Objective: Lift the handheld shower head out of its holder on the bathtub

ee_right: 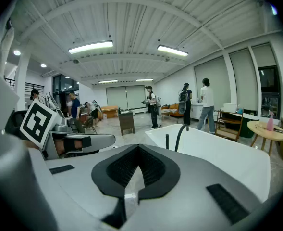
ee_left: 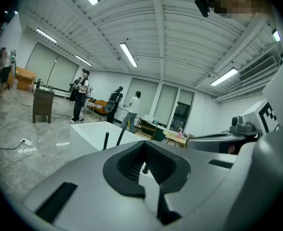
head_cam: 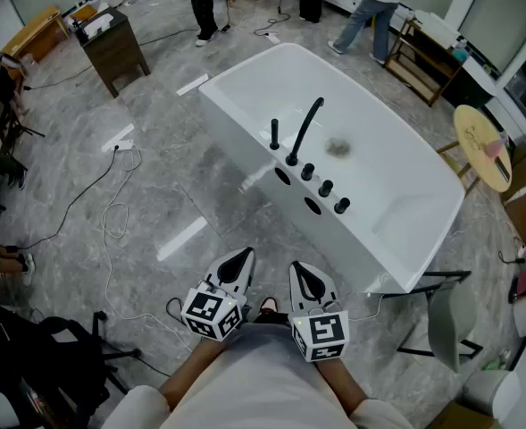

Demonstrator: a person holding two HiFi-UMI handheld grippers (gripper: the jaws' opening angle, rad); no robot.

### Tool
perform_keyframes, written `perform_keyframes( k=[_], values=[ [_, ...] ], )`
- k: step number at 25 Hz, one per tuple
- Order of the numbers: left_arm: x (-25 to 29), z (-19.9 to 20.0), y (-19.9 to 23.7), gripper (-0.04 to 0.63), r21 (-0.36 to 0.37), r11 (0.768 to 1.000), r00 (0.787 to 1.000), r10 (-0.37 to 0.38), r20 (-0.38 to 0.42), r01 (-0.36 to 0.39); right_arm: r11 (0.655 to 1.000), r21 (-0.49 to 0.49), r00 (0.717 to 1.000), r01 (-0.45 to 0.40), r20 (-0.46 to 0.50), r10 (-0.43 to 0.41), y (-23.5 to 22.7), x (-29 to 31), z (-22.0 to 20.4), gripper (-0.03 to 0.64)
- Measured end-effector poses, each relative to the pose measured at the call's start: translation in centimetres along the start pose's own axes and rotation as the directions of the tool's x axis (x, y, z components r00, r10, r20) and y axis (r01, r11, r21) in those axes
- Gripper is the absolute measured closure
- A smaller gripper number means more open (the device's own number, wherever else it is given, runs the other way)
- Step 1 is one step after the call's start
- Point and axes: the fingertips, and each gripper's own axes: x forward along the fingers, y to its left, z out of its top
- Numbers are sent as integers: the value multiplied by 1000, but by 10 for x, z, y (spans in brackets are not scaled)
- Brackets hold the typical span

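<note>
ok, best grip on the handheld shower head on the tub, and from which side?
Grip the handheld shower head on its upright stem above the rim, coming from the near outer wall of the bathtub. It stands vertical, clear of the curved spout beside it, so a level grip could lift it straight up.

The floor (head_cam: 155, 168) is polished grey stone-look tile, with a white cable (head_cam: 111, 206) looping across it on the left. A dark wooden cabinet (head_cam: 115, 50) stands at the far left, with a light wooden table (head_cam: 35, 34) further left of it. On the right, a round wooden table (head_cam: 482, 146) stands near a cardboard box (head_cam: 523, 206), with a dark shelf rack (head_cam: 419, 56) farther back. A grey chair (head_cam: 450, 315) sits near right. Several people (head_cam: 204, 7) stand at the far end. The white ribbed ceiling (ee_right: 131, 23) carries tube lights (ee_right: 91, 46). Tall windows (ee_right: 242, 81) line the right wall.
</note>
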Motion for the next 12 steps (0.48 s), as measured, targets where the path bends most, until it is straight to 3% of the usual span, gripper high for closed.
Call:
perform_keyframes(
  k=[4, 12],
  values=[
    [1, -1, -1, 591, 52, 999, 1000, -2, 10, 1, 1000, 11, 1000, -3, -1, 3, -3, 6, -6, 598],
    [0, -7, 2, 591, 57, 998, 1000, 5, -28, -4, 997, 76, 1000, 3, 22, -5, -9, 8, -7, 598]
  ],
)
